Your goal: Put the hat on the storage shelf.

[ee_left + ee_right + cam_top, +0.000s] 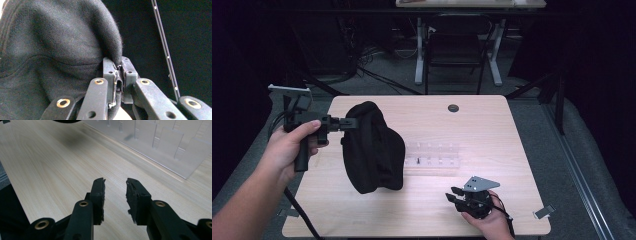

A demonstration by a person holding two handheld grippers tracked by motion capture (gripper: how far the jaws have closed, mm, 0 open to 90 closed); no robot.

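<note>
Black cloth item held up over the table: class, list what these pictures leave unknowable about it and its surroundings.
- Black fleece garment: its kind is unclear in the high view; folds hide its shape, and the left tongs hold one edge.
- Clear plastic organizer: its left end lies behind the garment.
- Small dark item in one compartment: too small to name.

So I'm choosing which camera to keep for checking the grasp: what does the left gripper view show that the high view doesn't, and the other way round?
The left gripper view alone shows the jaws closed tight on a pinched fold of the black fabric, right at the pads.

The high view alone shows the wooden table, the clear plastic organizer, the right gripper low near the table's near edge, and the fabric's lower end resting on the table.

Both show the left gripper holding the fabric.
</note>
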